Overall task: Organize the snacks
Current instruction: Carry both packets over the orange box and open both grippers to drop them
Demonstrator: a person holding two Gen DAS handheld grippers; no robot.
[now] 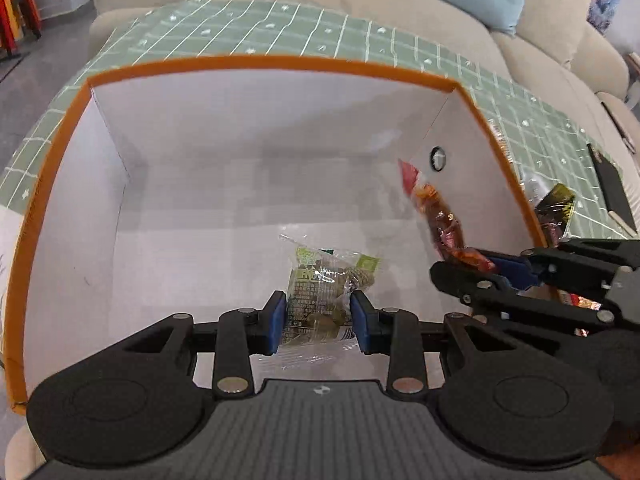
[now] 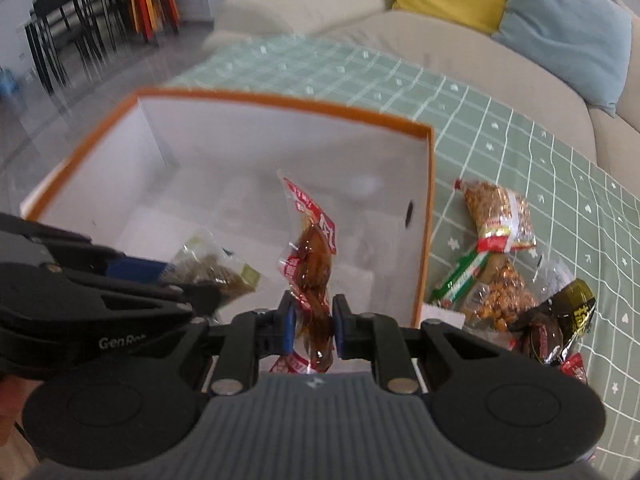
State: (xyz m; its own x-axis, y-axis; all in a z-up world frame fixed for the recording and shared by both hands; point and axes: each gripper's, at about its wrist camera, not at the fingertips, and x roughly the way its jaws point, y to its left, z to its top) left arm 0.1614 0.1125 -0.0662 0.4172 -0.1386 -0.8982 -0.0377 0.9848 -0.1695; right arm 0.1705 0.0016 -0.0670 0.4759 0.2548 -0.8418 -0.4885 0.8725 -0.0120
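Over the box [image 1: 72,128], the left claw [image 1: 319,322] grips a green packet [image 1: 320,292], the right claw [image 2: 313,326], at its three o'clock, a red one [image 2: 312,252].

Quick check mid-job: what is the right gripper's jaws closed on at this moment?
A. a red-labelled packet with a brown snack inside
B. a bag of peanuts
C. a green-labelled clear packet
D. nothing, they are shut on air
A: in the right wrist view the right gripper pinches the red-labelled brown snack packet over the orange-rimmed box; the left gripper holds the green-labelled one.
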